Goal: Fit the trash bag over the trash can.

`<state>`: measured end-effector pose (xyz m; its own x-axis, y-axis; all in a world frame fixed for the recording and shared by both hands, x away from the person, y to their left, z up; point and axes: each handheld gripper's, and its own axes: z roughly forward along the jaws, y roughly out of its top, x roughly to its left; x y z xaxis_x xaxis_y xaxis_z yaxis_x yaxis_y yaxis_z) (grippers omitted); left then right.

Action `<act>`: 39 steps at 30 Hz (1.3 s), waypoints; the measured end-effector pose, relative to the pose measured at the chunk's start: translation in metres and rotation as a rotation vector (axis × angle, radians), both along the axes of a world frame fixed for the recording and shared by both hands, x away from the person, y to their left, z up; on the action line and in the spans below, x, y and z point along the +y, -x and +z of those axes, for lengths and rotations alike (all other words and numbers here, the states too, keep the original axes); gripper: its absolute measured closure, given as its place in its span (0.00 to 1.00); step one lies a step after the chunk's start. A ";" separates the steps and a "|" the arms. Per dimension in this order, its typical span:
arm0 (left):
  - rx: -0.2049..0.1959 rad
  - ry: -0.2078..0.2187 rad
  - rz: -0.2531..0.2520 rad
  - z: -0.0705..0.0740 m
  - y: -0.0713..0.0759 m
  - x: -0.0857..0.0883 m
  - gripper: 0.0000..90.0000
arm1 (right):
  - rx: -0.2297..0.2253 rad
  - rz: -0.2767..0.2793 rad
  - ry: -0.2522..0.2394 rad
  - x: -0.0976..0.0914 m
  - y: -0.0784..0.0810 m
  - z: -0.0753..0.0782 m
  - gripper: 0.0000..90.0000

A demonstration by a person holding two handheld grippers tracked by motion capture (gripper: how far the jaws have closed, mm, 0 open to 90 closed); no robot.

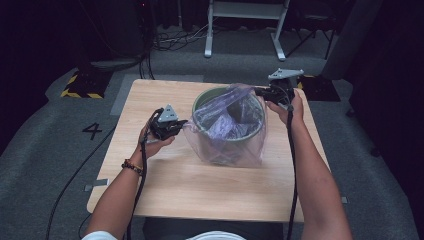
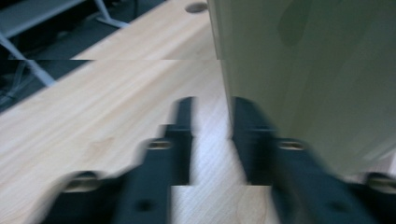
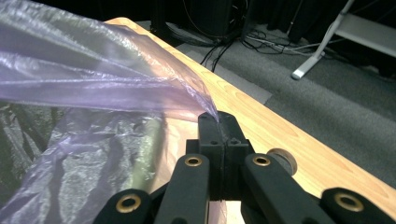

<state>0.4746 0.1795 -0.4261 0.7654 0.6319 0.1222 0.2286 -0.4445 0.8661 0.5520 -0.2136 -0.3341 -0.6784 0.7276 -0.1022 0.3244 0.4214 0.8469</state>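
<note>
black jaws of the right gripper [image 3: 219, 122] are pinching the purple bag [image 3: 93, 88] edge; the left gripper [image 2: 211, 140] is gaping, empty, beside the green bin [image 2: 317, 74].

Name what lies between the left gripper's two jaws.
Bare wooden table lies there in the left gripper view; the left gripper is open beside the green bin.
</note>
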 end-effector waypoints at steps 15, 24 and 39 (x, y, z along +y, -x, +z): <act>-0.109 0.202 -0.052 0.063 0.048 0.039 0.24 | -0.051 0.042 -0.017 0.011 0.014 0.017 1.00; -0.136 0.028 -0.150 0.074 0.057 -0.023 0.28 | -0.045 0.054 0.009 0.018 0.014 0.018 1.00; -0.062 0.103 -0.113 0.085 -0.001 -0.013 0.98 | -0.013 0.096 0.009 0.017 0.003 0.014 1.00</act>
